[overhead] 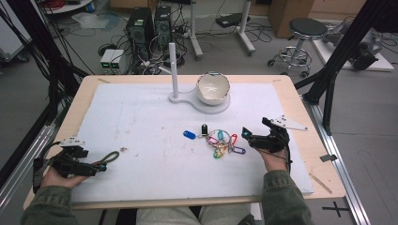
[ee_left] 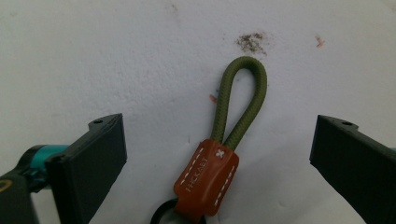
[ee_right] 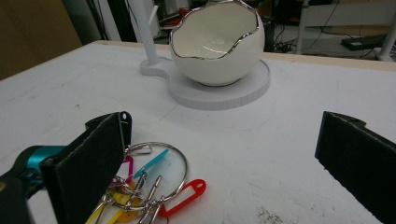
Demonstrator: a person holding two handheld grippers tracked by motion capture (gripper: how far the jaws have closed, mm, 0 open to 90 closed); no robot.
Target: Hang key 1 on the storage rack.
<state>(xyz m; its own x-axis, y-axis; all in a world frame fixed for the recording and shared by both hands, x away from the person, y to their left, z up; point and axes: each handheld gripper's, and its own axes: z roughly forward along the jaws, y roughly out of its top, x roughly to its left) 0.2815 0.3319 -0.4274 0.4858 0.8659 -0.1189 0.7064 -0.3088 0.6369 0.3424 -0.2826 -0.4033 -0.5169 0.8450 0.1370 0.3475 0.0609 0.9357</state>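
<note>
**Both grippers open at the worktop**

I see the white worktop [overhead: 141, 122] carrying an egg-shaped bowl [overhead: 213, 88] on its stand. My right gripper [overhead: 253, 136], jaws spread, sits just beside the key ring bundle [overhead: 224, 143]. My left gripper [overhead: 96, 168], jaws apart and empty, frames the green cord keychain [ee_left: 233, 116] lying flat between them.

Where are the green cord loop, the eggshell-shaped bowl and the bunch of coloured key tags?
green cord loop [ee_left: 243, 100]: left gripper view, on the right strand of the loop.
eggshell-shaped bowl [ee_right: 219, 65]: right gripper view, on its outer wall.
bunch of coloured key tags [overhead: 224, 143]: high view, middle of the bunch.
</note>
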